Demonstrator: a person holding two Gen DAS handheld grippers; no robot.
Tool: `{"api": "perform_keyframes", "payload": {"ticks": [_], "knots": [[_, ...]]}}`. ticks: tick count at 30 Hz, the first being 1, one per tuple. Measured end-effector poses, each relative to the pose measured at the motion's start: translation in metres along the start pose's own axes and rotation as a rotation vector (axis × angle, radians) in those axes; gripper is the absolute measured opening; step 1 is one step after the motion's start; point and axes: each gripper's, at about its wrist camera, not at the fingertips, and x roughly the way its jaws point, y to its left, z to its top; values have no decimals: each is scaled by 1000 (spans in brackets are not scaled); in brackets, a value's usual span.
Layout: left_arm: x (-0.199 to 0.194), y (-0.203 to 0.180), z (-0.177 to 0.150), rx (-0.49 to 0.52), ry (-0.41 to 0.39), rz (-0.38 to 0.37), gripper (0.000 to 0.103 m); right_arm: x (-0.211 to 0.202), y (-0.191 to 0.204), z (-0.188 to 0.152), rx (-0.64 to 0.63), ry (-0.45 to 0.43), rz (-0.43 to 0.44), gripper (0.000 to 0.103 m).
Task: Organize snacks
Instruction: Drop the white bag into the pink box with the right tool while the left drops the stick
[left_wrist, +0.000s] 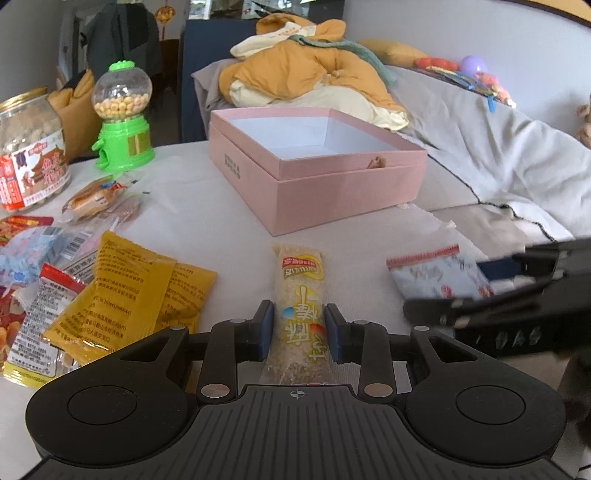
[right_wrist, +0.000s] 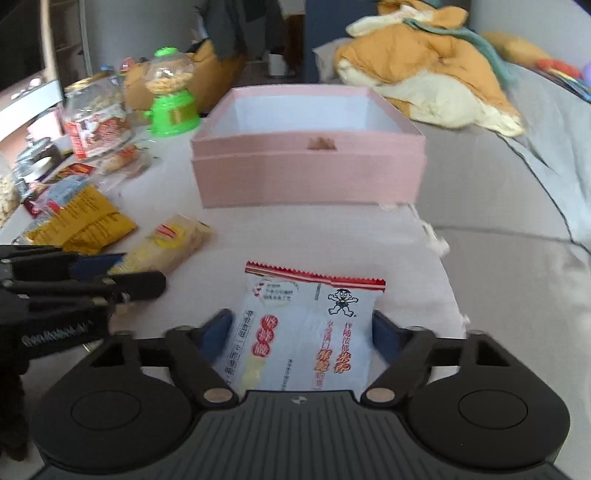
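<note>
The left gripper (left_wrist: 299, 326) is held pitched downward, its pads pressed together on something; the right gripper (right_wrist: 301, 332) is spread wider.

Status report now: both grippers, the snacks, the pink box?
Left gripper shut on yellow snack bar. Right gripper astride white-blue packet, grip unclear. Pink box open, empty, path clear.

A pale blue snack packet (right_wrist: 306, 328) was seen between the spread pads of the right hand-held gripper (right_wrist: 301, 332), on the white counter (right_wrist: 229, 240). An open pink box (right_wrist: 308, 173) stood farther off.
</note>
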Motion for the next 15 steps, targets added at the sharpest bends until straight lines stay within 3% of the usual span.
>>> {"api": "perform_keyframes", "payload": {"ticks": [6, 8, 10, 13, 15], "knots": [[1, -3, 2, 11, 10, 18, 34, -20, -16, 22, 1, -80, 59, 77], [-5, 1, 5, -35, 7, -22, 33, -32, -28, 34, 25, -122, 73, 77], [-21, 2, 20, -56, -69, -104, 33, -44, -43, 48, 50, -173, 66, 77], [-31, -7, 65, 30, -217, -64, 33, -54, -62, 69, 64, -247, 25, 77], [-18, -5, 101, 3, -251, -95, 33, -53, -72, 85, 64, -279, -11, 77]]}}
